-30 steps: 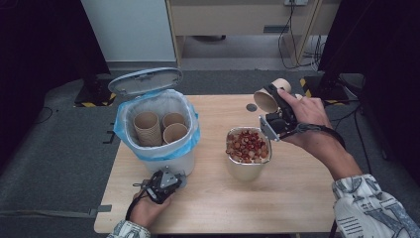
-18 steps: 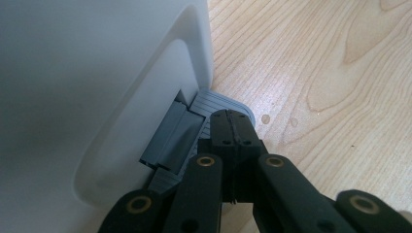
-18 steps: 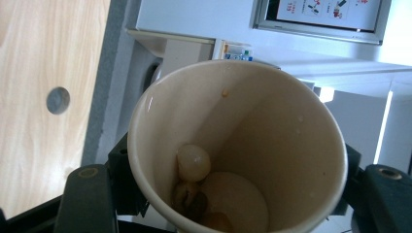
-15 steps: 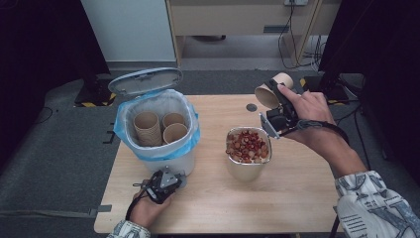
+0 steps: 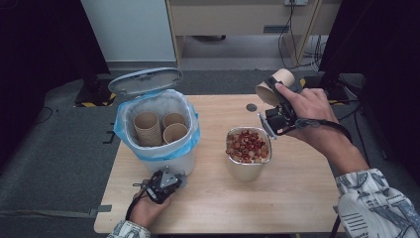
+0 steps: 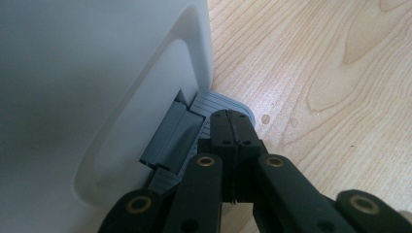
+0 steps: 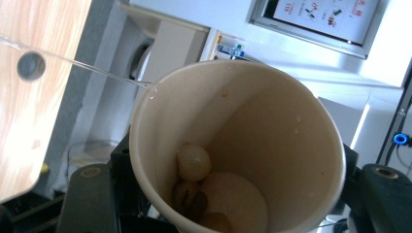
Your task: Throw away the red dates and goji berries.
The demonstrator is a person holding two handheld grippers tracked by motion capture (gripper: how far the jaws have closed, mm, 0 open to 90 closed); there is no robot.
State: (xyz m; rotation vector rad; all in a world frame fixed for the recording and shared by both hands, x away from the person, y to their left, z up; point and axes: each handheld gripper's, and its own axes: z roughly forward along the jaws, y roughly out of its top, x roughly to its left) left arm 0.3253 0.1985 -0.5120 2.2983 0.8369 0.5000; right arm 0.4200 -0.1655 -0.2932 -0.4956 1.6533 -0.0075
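A white pedal bin with a blue liner stands at the table's left, its lid raised, and several paper cups sit inside. My left gripper is shut, and its tips rest on the grey pedal at the bin's foot. My right gripper is shut on a brown paper cup, held tilted above and right of a clear container of red-brown bits. Its jaws have just closed slightly further on the cup. A few pieces lie at the cup's bottom.
The wooden table has a small round hole behind the container. Dark floor surrounds the table, with a cabinet and cables at the back.
The right hand has shifted the cup slightly up and to the right of the container and turned a little. The left gripper stays on the pedal.
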